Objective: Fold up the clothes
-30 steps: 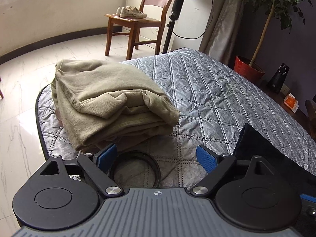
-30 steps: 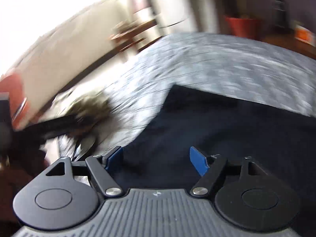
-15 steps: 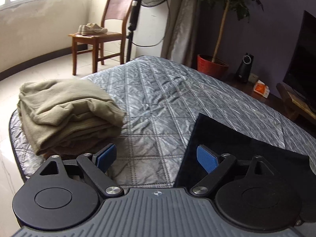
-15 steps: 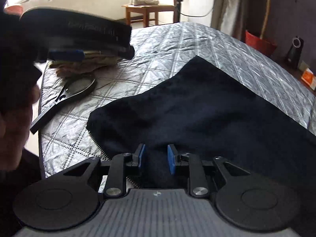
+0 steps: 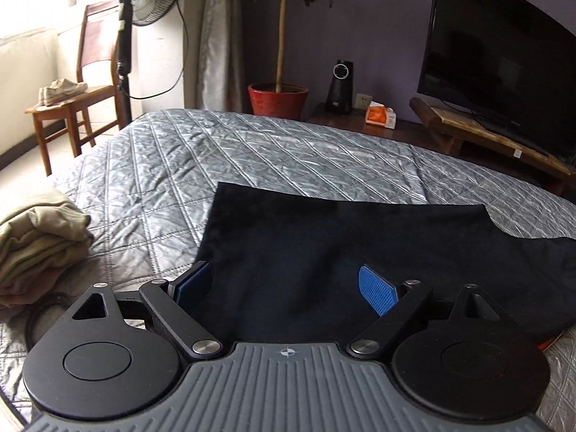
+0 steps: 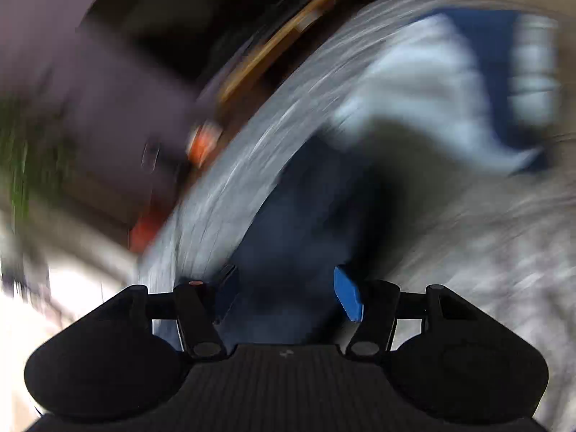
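Swung away from folded tan pile [image 5: 39, 241], now over dark cloth [image 5: 324, 252] flat on grey bed [image 5: 288, 154]. Left gripper [image 5: 288, 284] wide open, grabbing nothing. Right gripper [image 6: 286, 291] blurry, opening, holding nothing. Next cloth ready for folding, probably.

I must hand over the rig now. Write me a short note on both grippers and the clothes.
Left gripper: open, empty, above the near edge of the dark garment.
Right gripper: jaws opening, nothing pinched; its view is badly blurred.
Done: the beige garment lies folded at the bed's left edge.
Left: the dark garment lies spread flat on the grey quilt, not yet folded.
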